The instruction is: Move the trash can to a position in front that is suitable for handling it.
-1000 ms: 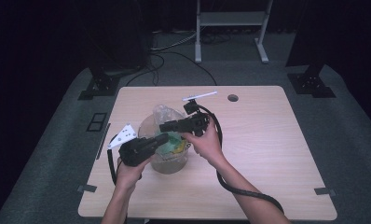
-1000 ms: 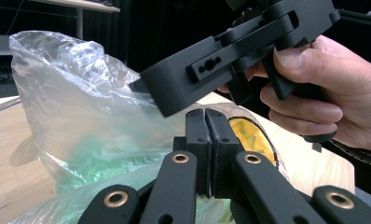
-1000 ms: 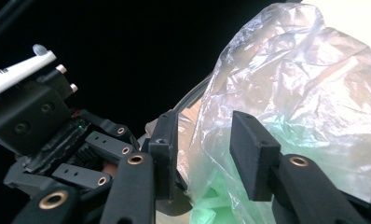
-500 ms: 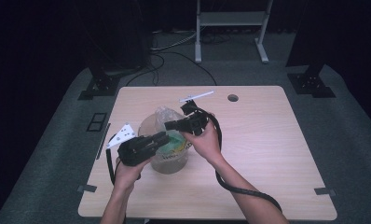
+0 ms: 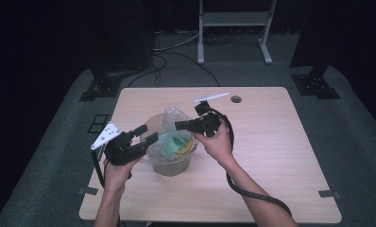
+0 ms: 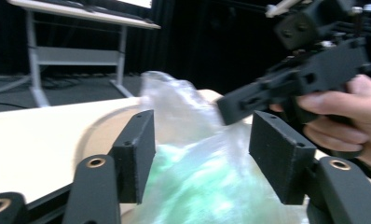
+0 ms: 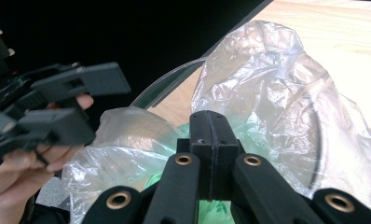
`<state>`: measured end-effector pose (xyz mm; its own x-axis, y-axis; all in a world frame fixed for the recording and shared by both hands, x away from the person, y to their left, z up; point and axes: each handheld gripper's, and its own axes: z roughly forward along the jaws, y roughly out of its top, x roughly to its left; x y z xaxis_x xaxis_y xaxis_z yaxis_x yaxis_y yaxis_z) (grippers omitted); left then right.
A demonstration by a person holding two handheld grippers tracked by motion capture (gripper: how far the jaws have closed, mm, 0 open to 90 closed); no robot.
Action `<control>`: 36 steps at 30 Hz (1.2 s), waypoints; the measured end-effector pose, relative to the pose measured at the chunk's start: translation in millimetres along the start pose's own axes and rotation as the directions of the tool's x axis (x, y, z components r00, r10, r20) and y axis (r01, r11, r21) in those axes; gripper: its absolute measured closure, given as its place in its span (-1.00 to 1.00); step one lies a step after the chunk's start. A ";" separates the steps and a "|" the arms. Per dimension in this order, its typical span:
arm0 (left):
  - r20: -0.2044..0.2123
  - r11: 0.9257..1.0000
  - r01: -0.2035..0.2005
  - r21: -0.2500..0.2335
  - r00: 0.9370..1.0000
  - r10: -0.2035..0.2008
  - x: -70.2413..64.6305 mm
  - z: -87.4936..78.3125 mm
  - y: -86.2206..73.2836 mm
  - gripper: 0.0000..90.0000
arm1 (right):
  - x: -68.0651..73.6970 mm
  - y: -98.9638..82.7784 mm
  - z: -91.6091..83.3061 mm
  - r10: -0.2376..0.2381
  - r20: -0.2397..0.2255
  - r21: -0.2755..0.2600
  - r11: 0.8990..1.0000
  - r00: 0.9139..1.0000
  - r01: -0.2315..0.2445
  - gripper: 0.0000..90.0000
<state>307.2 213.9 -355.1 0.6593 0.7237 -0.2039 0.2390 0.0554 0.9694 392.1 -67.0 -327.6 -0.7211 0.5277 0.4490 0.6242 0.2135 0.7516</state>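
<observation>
Now | left gripper (image 5: 146,135): jaws just opening, beside bag (image 5: 174,142), clear of it | right gripper (image 5: 180,125): jaws together above bag, nothing visibly pinched

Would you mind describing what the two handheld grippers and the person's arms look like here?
Both are matte black. The left gripper has two blocky rectangular jaws on arms with brass-coloured rivets, and a pale three-cornered plate on top. The right gripper carries a thin white bar above it, and a thick black cable trails along the forearm. The forearms are bare, with no sleeves visible.
</observation>
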 end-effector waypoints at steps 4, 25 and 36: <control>-0.077 1.000 -0.012 0.010 0.997 0.013 5.7 -5.0 0.9 -0.32 | 0.5 -1.5 -6.0 -0.006 -0.011 -0.005 1.000 1.000 0.005 1.00; -0.302 0.995 0.096 -0.008 0.949 -0.094 51.2 -22.0 -19.4 -0.61 | 5.6 -3.0 -40.9 -0.018 -0.069 -0.064 0.998 0.997 0.014 1.00; -0.361 0.991 0.132 0.031 0.926 -0.112 66.9 -19.2 -36.6 -0.75 | 13.1 8.0 -59.9 -0.030 -0.093 -0.117 0.993 0.995 0.019 1.00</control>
<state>328.9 273.6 -401.6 0.3264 0.9120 -0.2484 0.3460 0.1293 0.9293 369.7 -107.7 -286.8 -0.7641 0.4423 0.4696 0.5713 0.1260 0.8110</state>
